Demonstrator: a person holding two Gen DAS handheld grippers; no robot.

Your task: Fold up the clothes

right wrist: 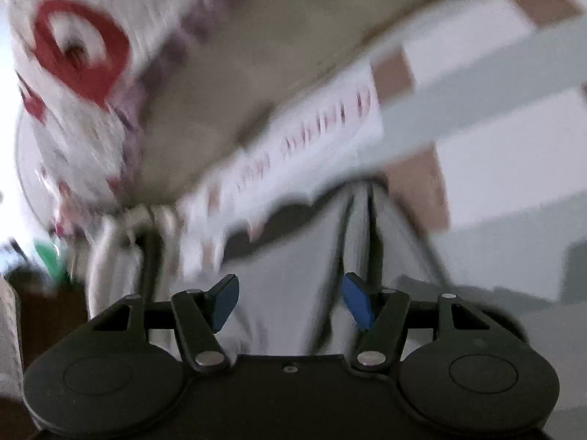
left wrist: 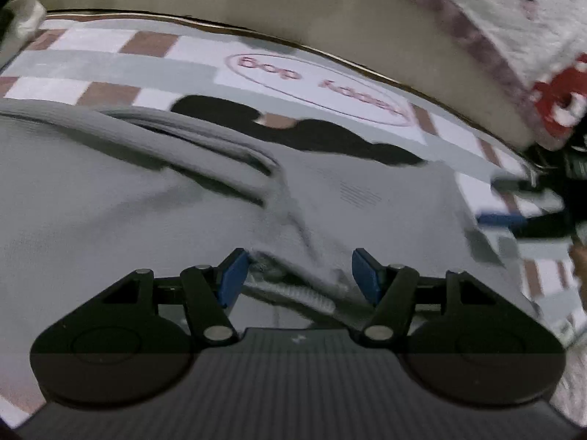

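Grey knit garment (left wrist: 146, 198) lies spread on the checked bedsheet (left wrist: 110, 62), both grippers (left wrist: 299, 273) (right wrist: 290, 302) gaping empty above it, so pinching an edge seems next.

Both wrist views look forward, low and close over the grey garment (left wrist: 110, 201) on the checked sheet (right wrist: 495, 117), which both share.

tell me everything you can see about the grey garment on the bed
The grey garment is soft, plain knit-looking cloth, spread mostly flat over the checked bedsheet. A thick fold runs across its upper part, and a ribbed hem edge bunches near the open left tongs, which hover at it without gripping. A faint striped patch marks it. The blurred right view shows the open right tongs over it.
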